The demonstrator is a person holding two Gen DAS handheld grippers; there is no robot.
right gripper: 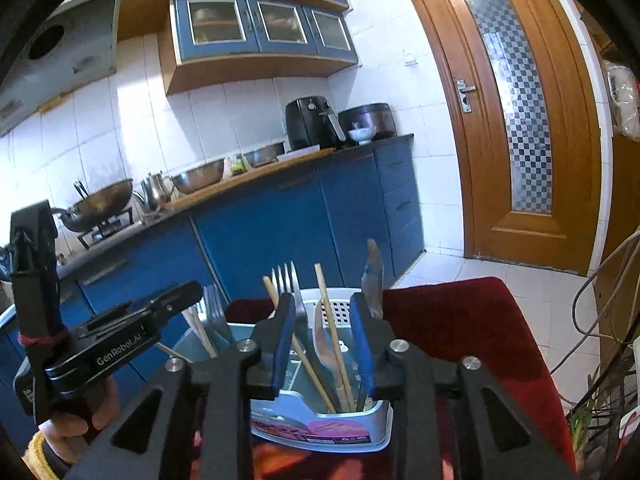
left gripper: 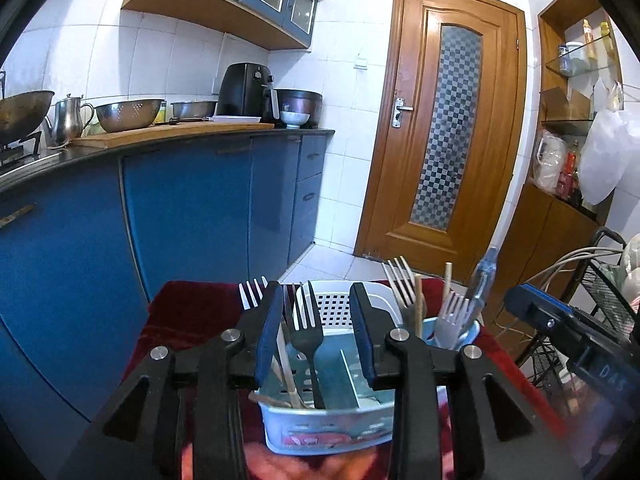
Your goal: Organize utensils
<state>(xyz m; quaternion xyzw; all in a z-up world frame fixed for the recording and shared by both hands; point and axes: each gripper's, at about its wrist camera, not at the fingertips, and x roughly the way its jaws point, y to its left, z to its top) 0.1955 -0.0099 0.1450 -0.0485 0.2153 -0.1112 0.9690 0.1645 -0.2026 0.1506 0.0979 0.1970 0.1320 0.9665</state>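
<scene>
Up close, the left gripper has its jaws spread wide with nothing between the blue pads; a black fork stands in the gap behind them, untouched, its tines up. That fork rests in the left compartment of a pale blue utensil caddy, leaning beside a light wooden chopstick. A divider splits the caddy, and a white perforated basket sits just behind it. To the right, a second cluster stands upright in the caddy's right compartment: a silver fork, a white plastic fork and more chopsticks.

Similarly, the right gripper holds its jaws wide apart and grips nothing. Between and beyond its pads stand two wooden chopsticks, a silver fork and a knife, all leaning in the near compartment of the caddy. In the right wrist view the left gripper appears at the left, held by a hand in a yellow cuff.

The caddy stands on a dark red cloth covering the counter. Farther off are blue kitchen cabinets, a black air fryer, steel bowls and a wooden door on the right.
</scene>
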